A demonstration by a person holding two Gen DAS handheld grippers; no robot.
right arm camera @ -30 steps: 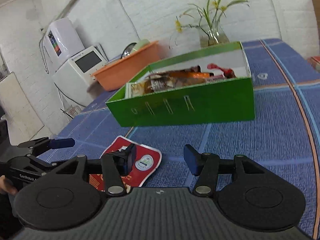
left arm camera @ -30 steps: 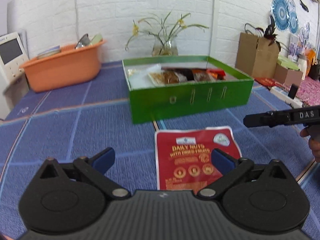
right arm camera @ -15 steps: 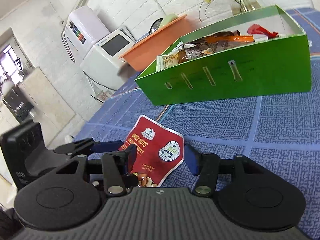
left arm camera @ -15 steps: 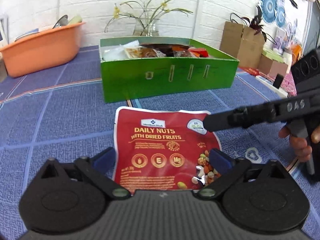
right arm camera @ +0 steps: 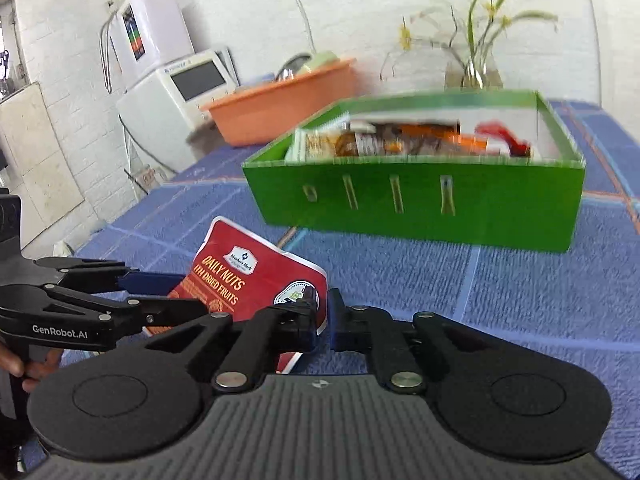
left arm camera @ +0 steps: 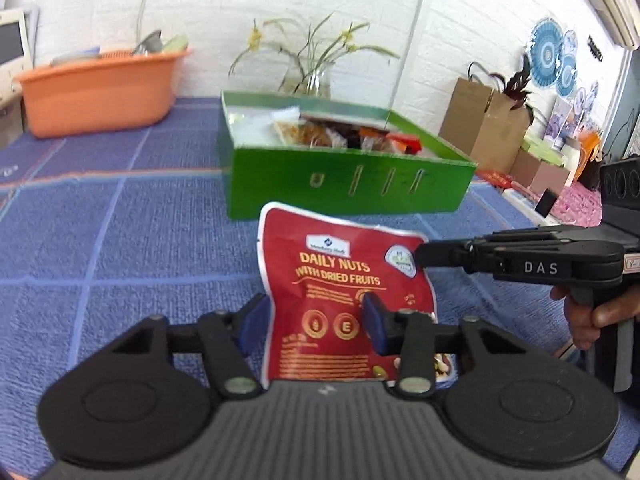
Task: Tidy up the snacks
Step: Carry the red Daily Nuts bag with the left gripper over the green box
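A red "Daily Nuts with Dried Fruits" pouch [left arm camera: 336, 280] stands tilted up off the blue cloth, held by both grippers. My left gripper [left arm camera: 316, 320] is shut on its lower part. My right gripper [right arm camera: 323, 312] is shut on the pouch's [right arm camera: 244, 276] upper right corner. The right gripper shows from the side in the left wrist view [left arm camera: 424, 258]; the left gripper shows in the right wrist view [right arm camera: 176, 292]. The green snack box [left arm camera: 344, 190], also seen in the right wrist view [right arm camera: 416, 208], sits beyond, holding several snack packets.
An orange tub [left arm camera: 96, 92] stands at the back left. A glass vase with flowers [left arm camera: 312, 76] is behind the box. Brown cardboard boxes [left arm camera: 484, 128] stand at the right. A white appliance [right arm camera: 176, 92] is left of the table. Blue cloth [left arm camera: 100, 240] covers the table.
The pouch lay flat on the cloth; both grippers have closed on it and raised its top edge. The right gripper moved in onto the pouch's corner.
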